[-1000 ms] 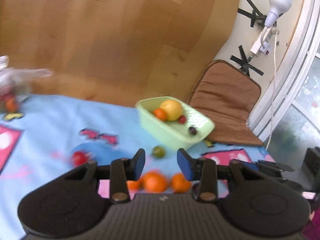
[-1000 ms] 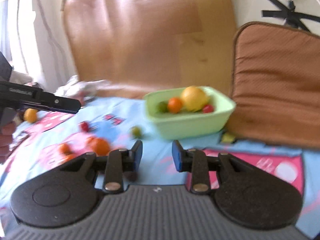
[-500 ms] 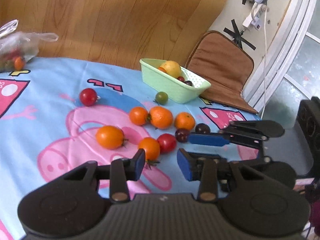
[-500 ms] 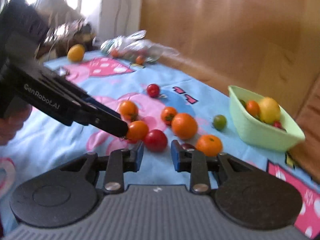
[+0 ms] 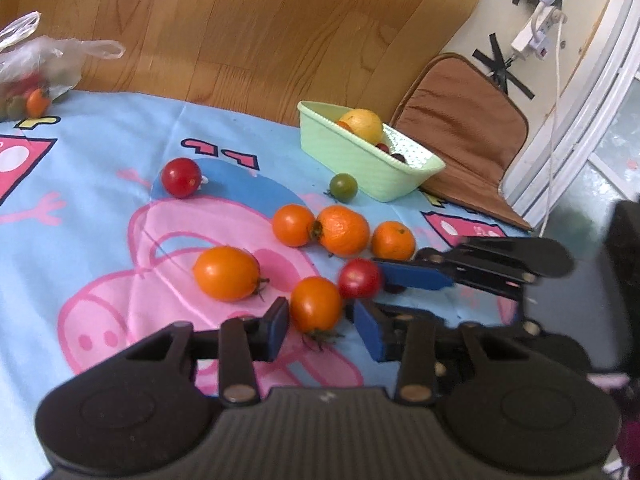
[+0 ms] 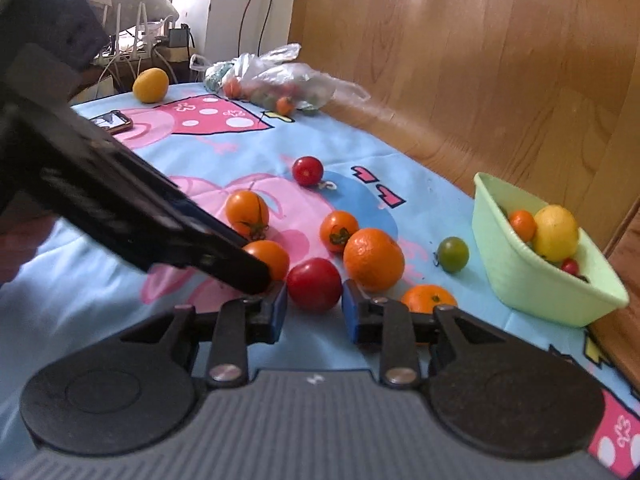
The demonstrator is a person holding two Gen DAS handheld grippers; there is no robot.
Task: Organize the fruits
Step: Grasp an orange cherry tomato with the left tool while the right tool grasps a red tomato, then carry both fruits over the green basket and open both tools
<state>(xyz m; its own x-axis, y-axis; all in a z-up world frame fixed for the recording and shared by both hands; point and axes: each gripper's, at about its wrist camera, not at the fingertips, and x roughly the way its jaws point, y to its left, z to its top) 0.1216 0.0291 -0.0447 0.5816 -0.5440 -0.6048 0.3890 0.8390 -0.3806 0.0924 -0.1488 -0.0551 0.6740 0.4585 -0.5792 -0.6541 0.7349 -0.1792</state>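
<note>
Close up, an orange tomato [image 5: 316,308] lies on the cloth just ahead of the left gripper [image 5: 322,330], partly between its fingertips. The jaws stand narrowly apart and are closing, with a sliver of gap on each side of the fruit. Beside it, a red tomato [image 6: 314,284] sits the same way at the tips of the right gripper [image 6: 314,312], whose blue pads [image 6: 350,310] are a little spread and do not press it. The two tools meet at an angle over this pair, one left finger reaching to just beside the right gripper's tip. Around them on the blue cartoon cloth [image 5: 100,152] lie a large mandarin [image 5: 345,230] touching a round orange tomato [image 5: 293,225], a smaller mandarin [image 5: 393,240], an oval orange tomato [image 5: 227,273] and, farther off, a second red tomato [image 5: 181,177]. A green tomato [image 5: 343,187] rests near the pale green basket [image 5: 360,164], which holds a yellow fruit [image 5: 362,124] and several small tomatoes. At the cloth's far end are a plastic bag [image 6: 276,80] of more fruit, a loose yellow fruit [image 6: 151,85] and a phone [image 6: 112,121]. A brown cushion [image 5: 460,120] lies behind the basket against wood panelling.
</note>
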